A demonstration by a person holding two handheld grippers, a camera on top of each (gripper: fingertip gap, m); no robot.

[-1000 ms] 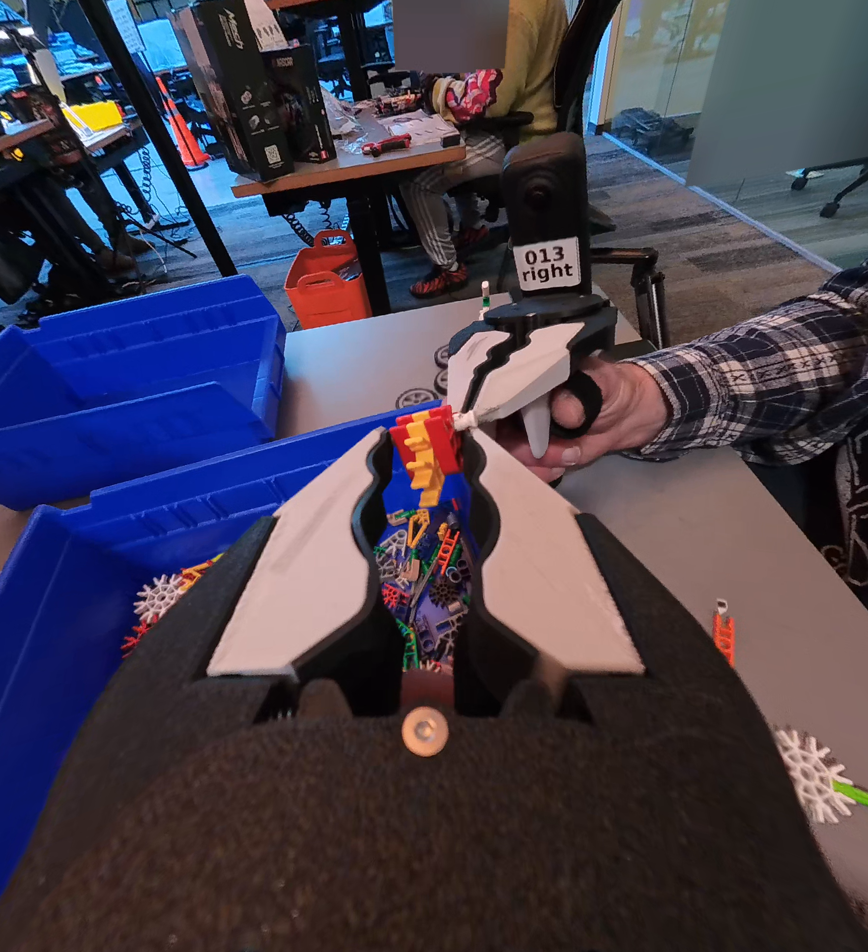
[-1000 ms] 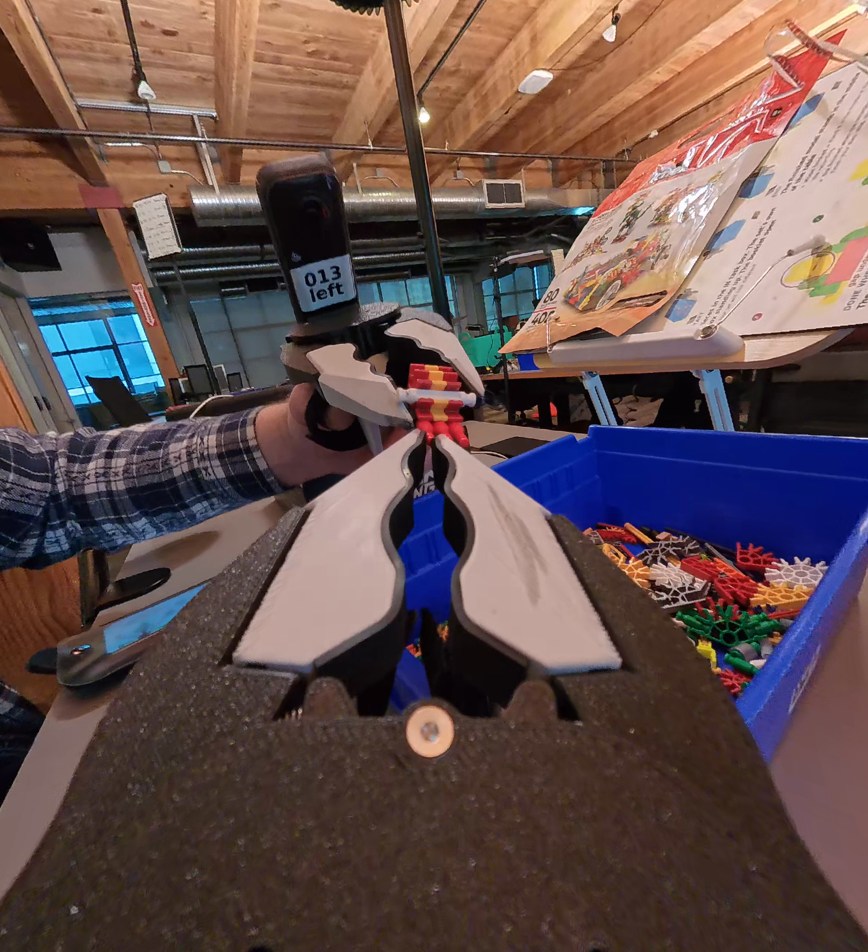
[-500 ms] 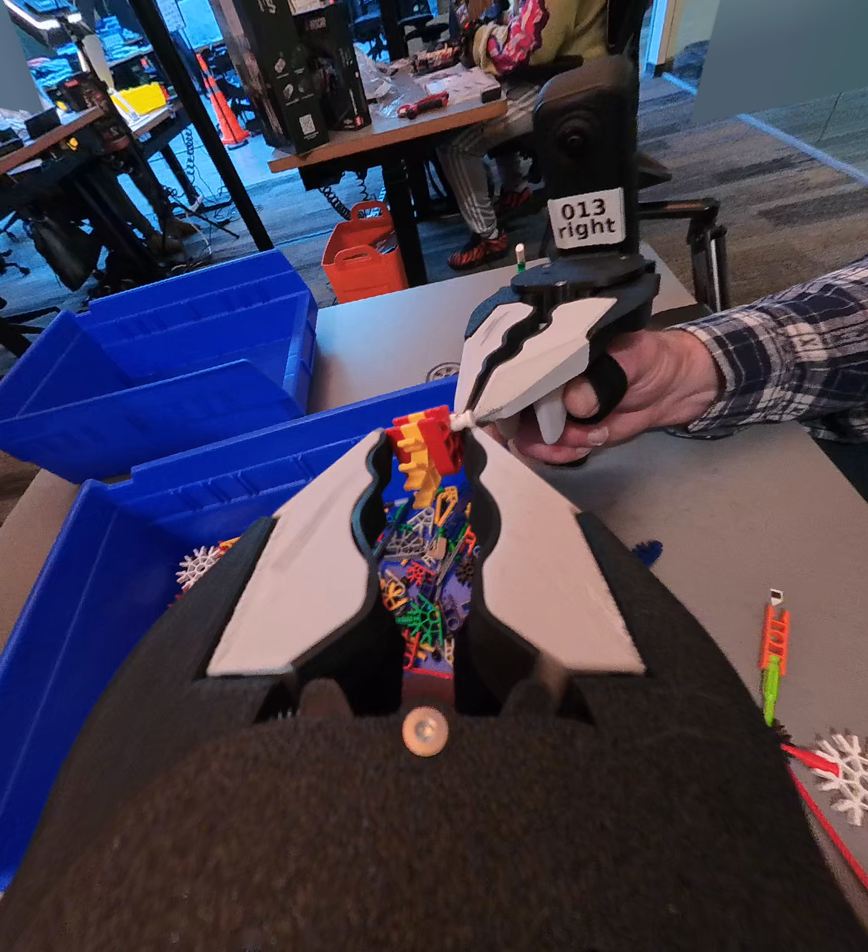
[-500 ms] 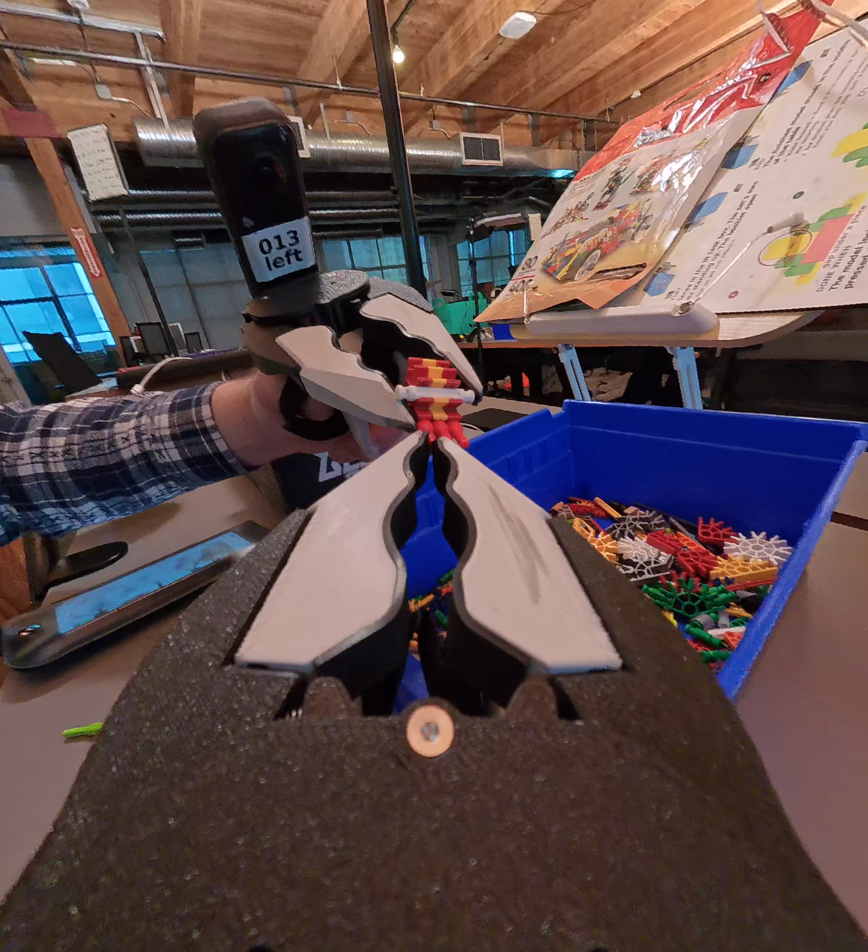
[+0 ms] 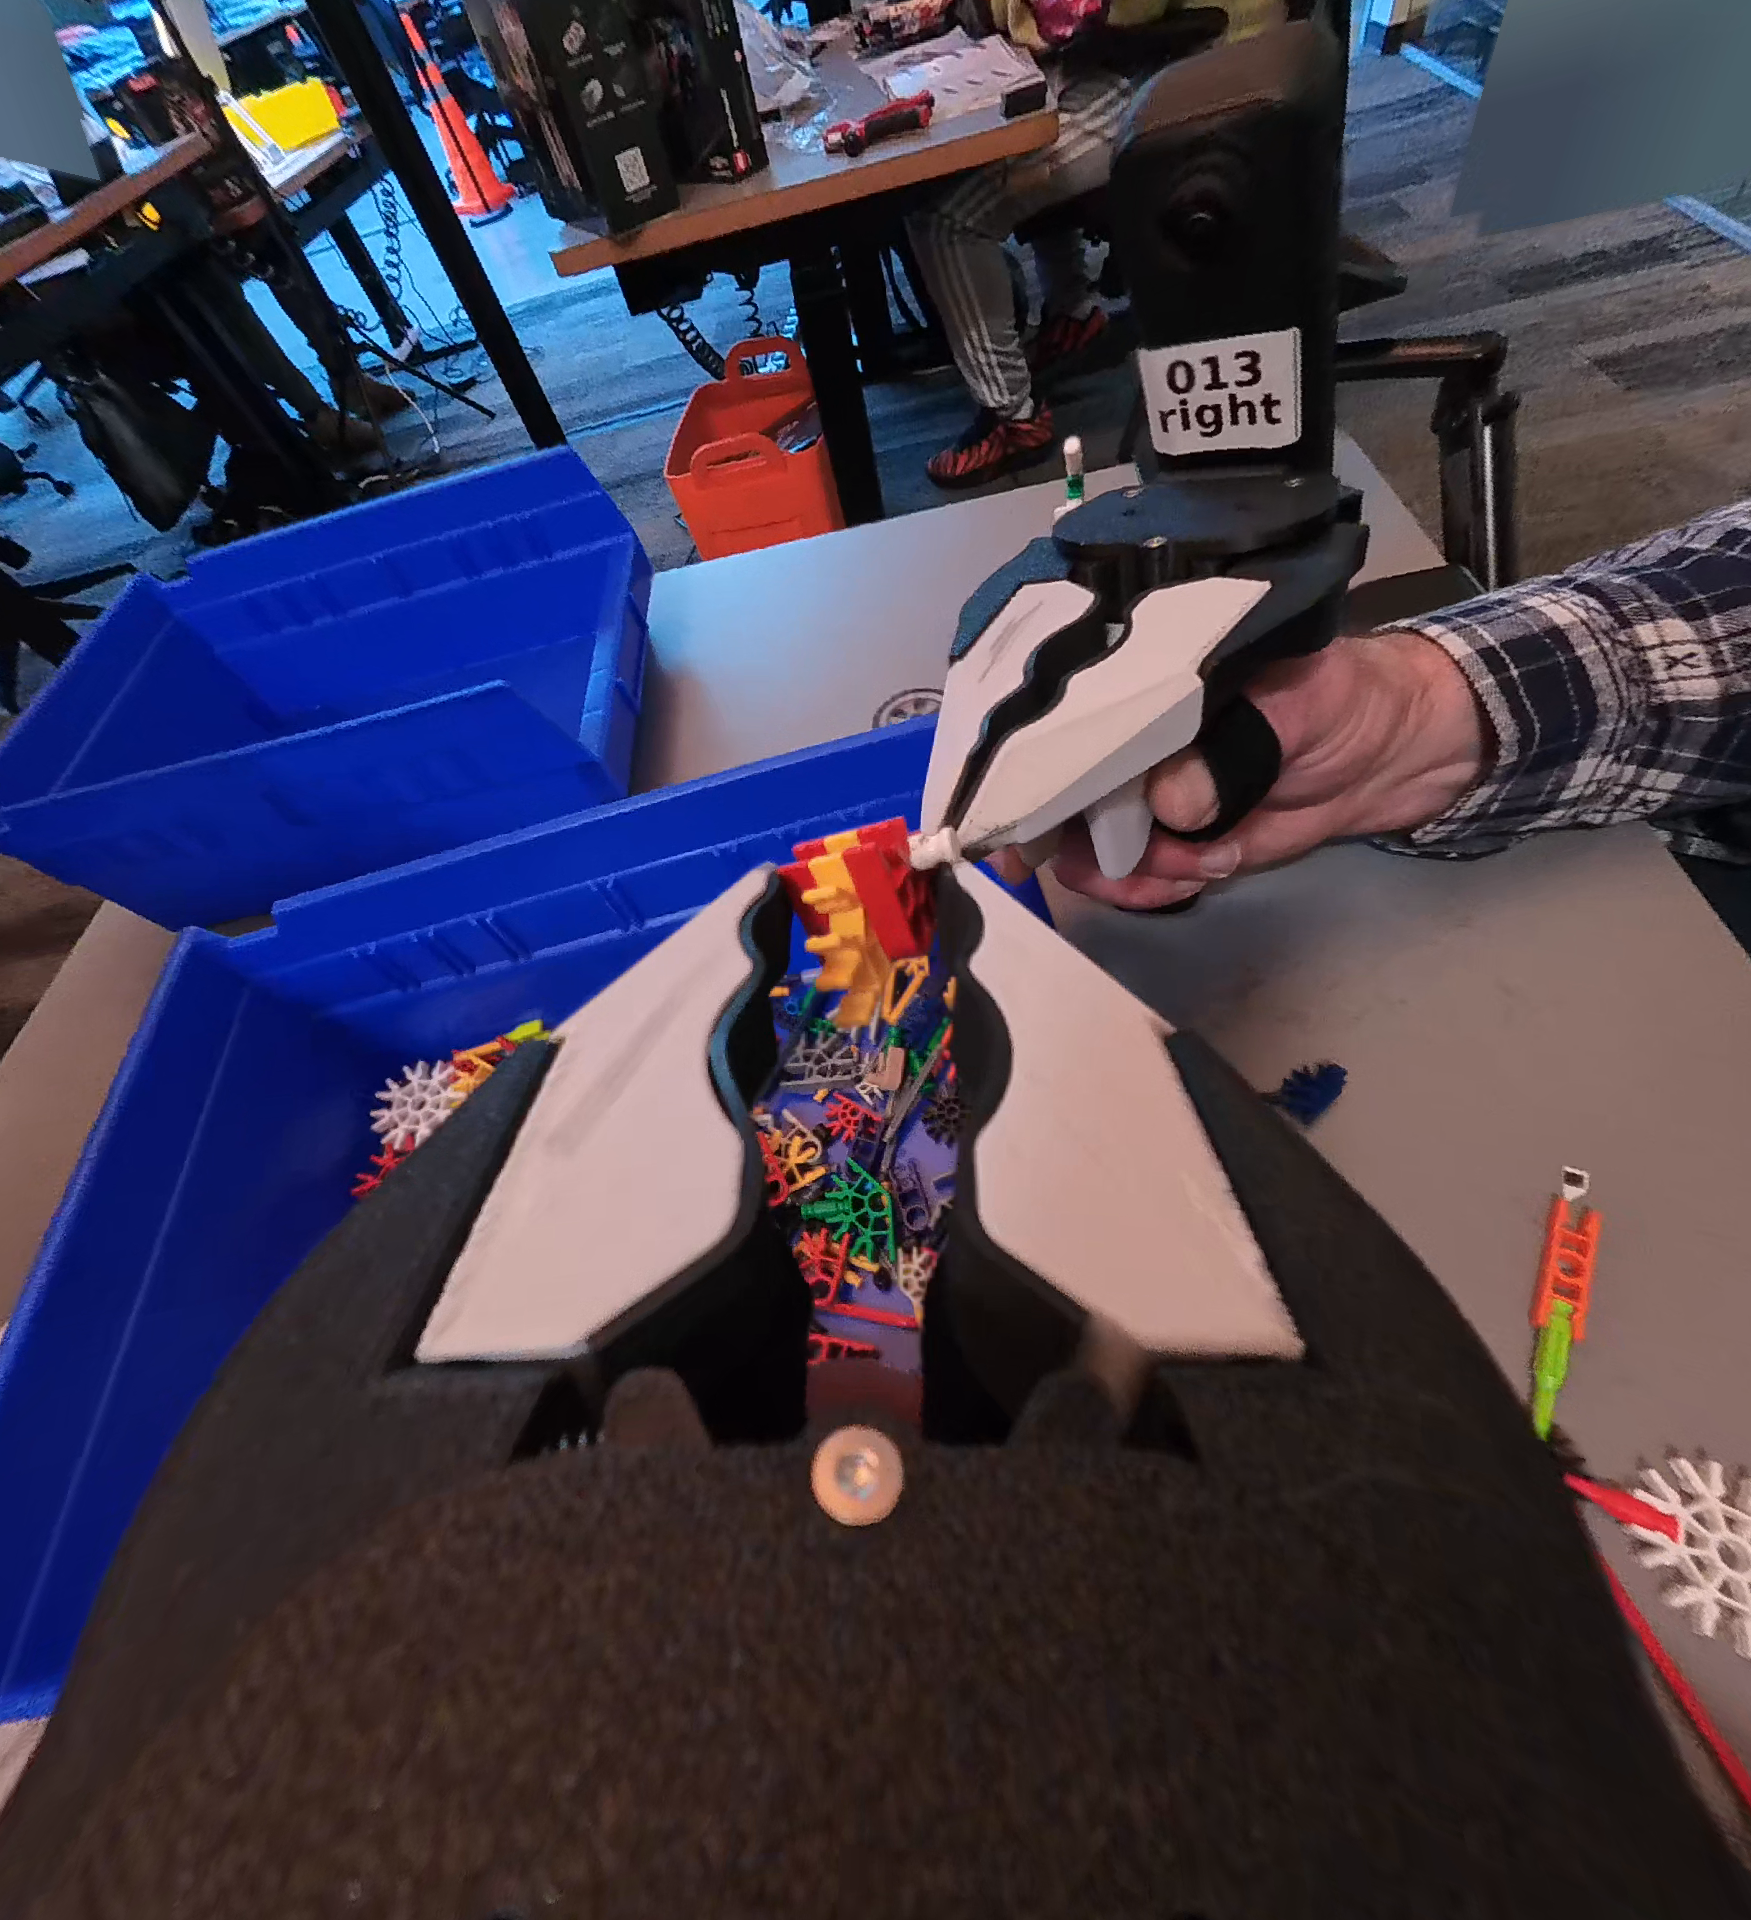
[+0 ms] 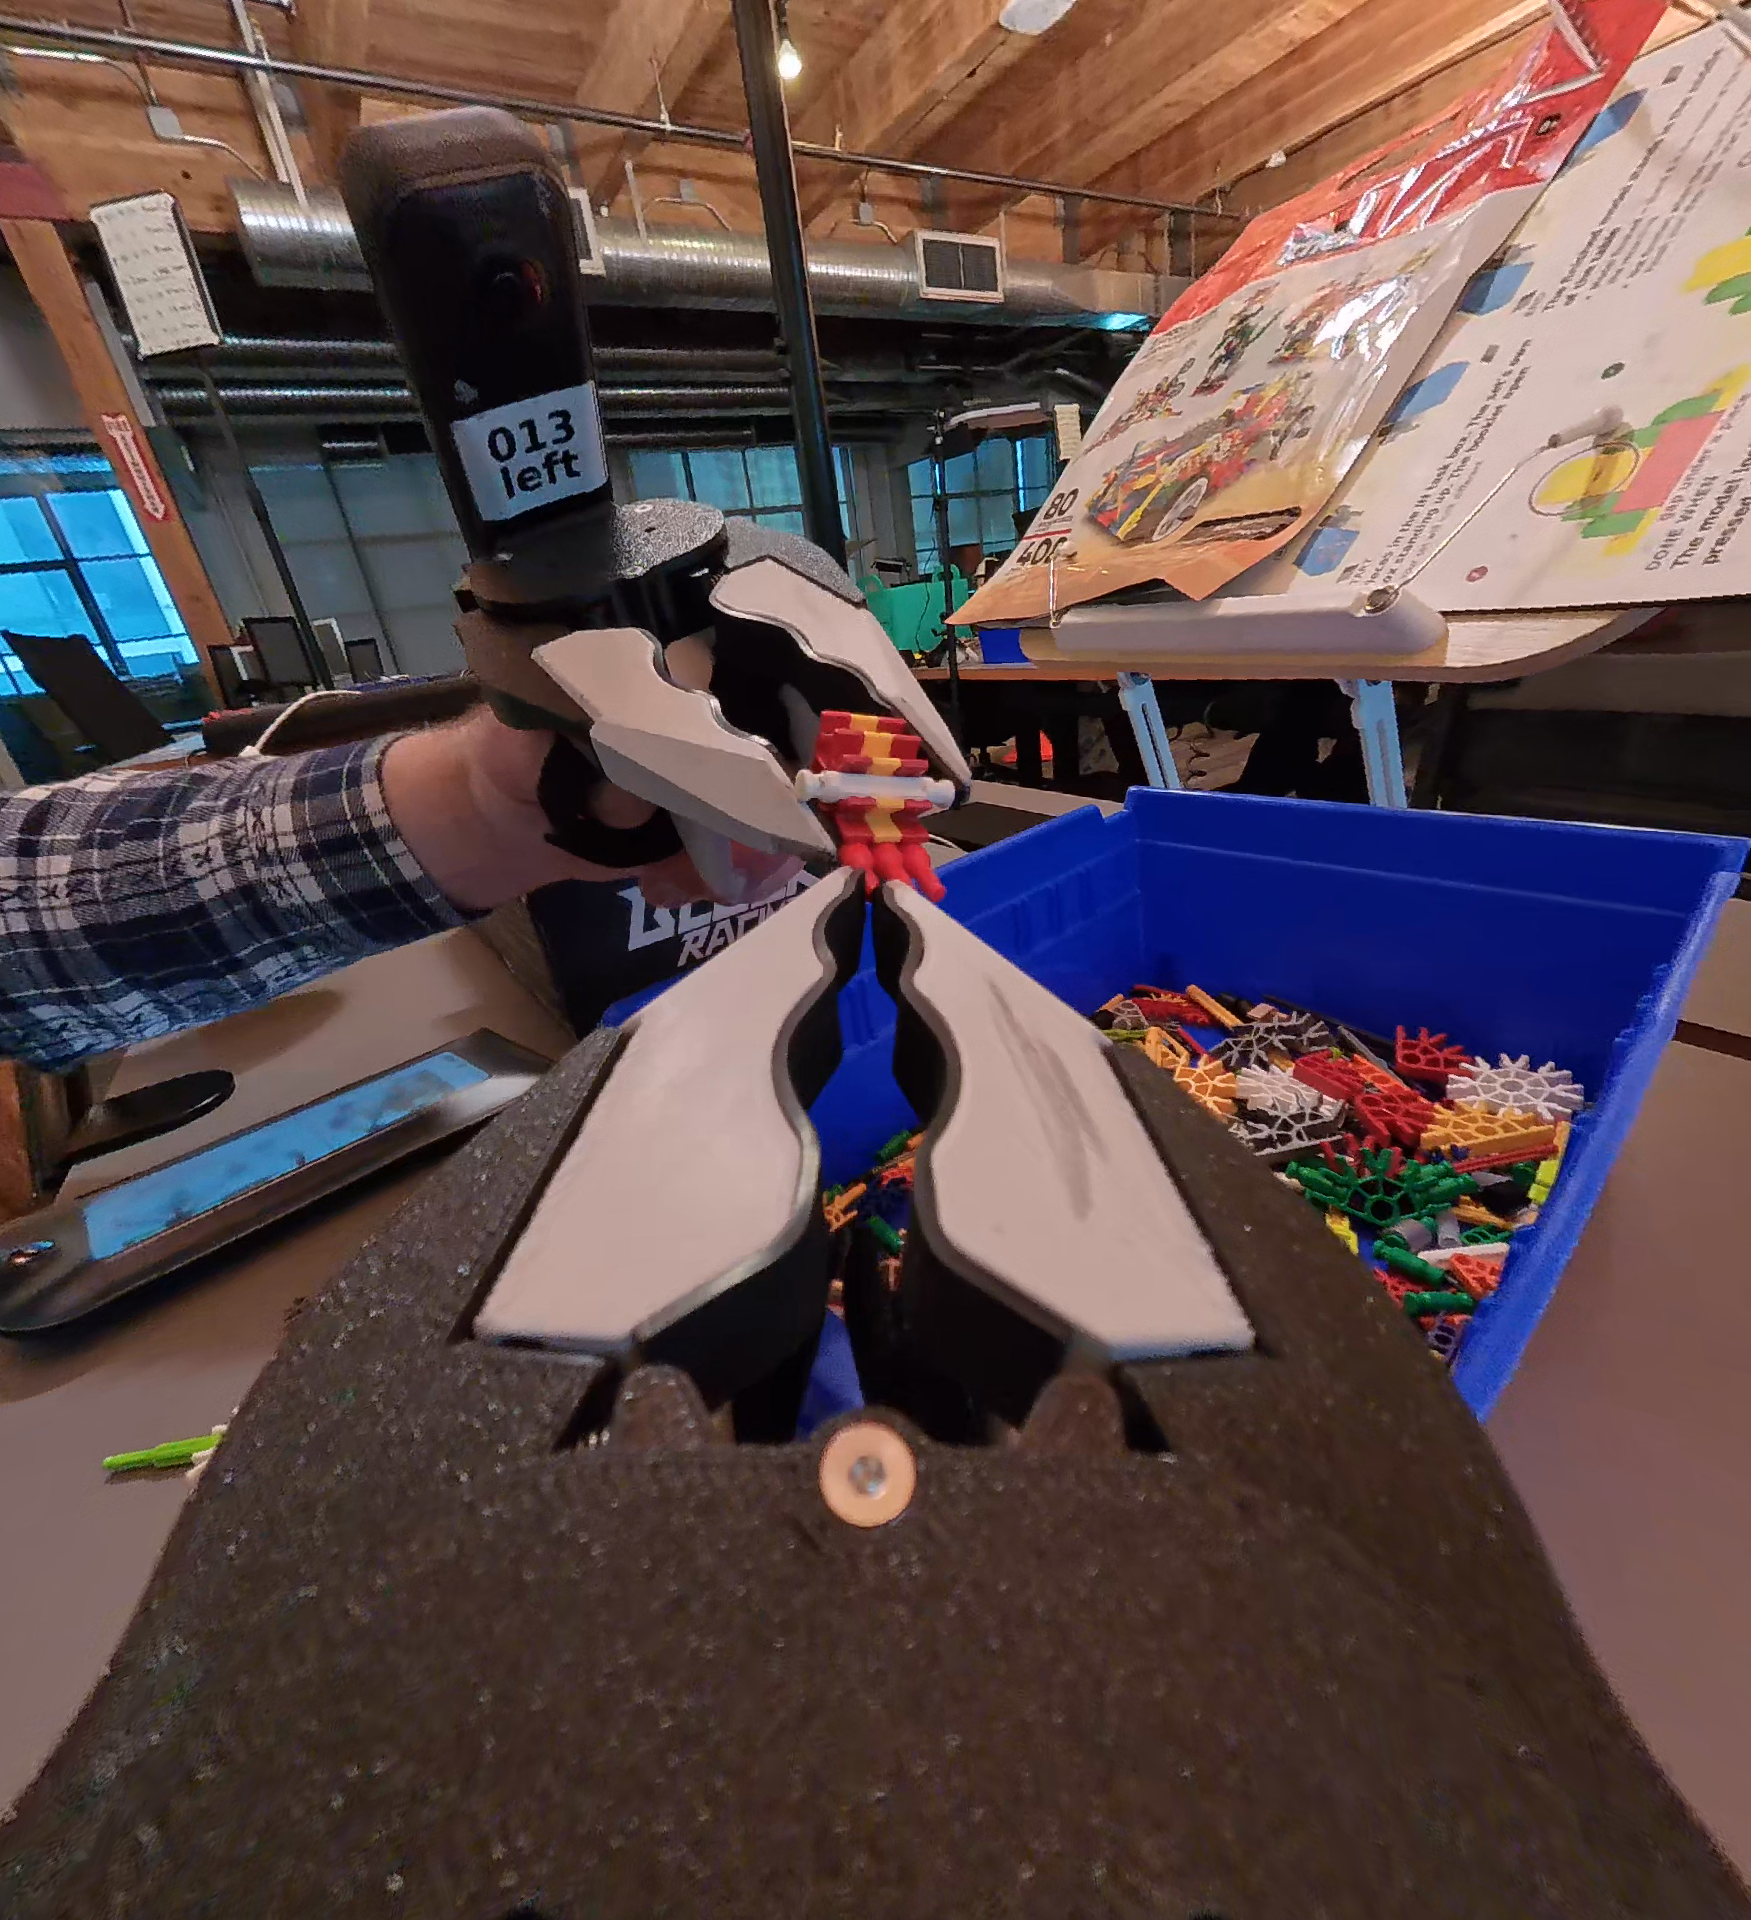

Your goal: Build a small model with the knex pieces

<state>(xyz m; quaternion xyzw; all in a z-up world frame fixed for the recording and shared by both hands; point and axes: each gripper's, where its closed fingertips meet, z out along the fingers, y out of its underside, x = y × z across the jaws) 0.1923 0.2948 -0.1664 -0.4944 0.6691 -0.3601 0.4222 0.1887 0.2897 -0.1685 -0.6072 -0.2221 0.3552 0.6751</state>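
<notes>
The left gripper (image 5: 855,904) is clamped on a red-and-yellow connector stack (image 5: 855,909) between its tips. The right gripper (image 6: 873,891), jaws nearly closed, pinches the end of the white rod (image 6: 876,790) running through that stack, above the blue bin (image 6: 1370,914).

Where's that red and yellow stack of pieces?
The red and yellow stack sits clamped in the left gripper, above the blue bin, with the right gripper alongside.

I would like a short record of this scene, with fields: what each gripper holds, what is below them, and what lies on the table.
left gripper: shut on the red and yellow connector stack
right gripper: shut on the white rod, whose tip meets the stack
below: blue bin with mixed colourful pieces
behind it: second blue bin, contents not visible
table: white snowflake piece, orange and green piece, small blue piece
</notes>
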